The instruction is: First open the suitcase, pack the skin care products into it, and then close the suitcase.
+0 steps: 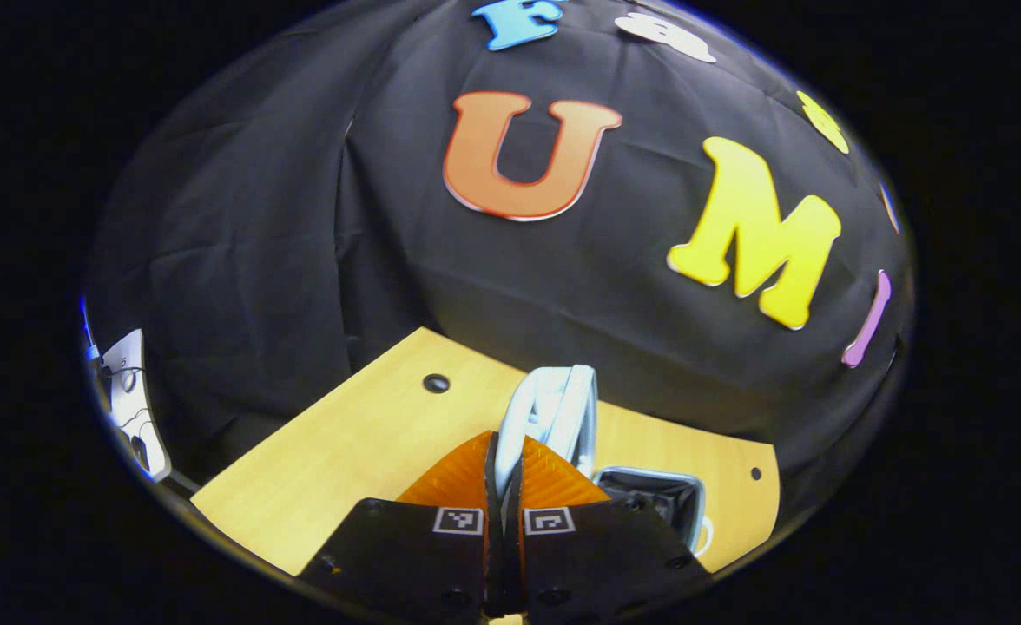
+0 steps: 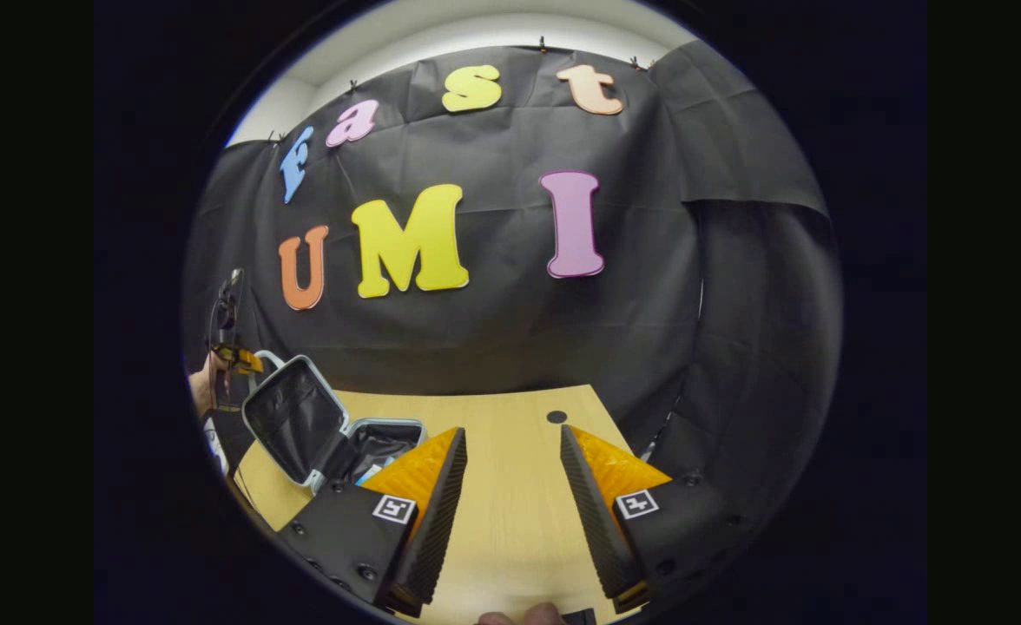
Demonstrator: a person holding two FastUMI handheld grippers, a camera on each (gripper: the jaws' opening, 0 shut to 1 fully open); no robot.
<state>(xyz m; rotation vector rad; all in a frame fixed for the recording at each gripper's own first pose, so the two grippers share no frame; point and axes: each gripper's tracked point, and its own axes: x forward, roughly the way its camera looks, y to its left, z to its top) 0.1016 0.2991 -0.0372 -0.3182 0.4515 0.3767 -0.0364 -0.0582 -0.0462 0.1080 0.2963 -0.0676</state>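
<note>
While my left gripper (image 1: pixel 505 473) pinches suitcase lid (image 1: pixel 554 412) edge, fingers pressed on it, lid stands upright. Suitcase base (image 1: pixel 654 495) open on wooden table (image 1: pixel 372 434), just right of my fingers. My right gripper (image 2: pixel 510 486) spread wide, holding nothing, above bare tabletop. From right gripper view: suitcase (image 2: pixel 302 425) at table's left end, dark lining visible, hand (image 2: pixel 205 382) behind lid.
</note>
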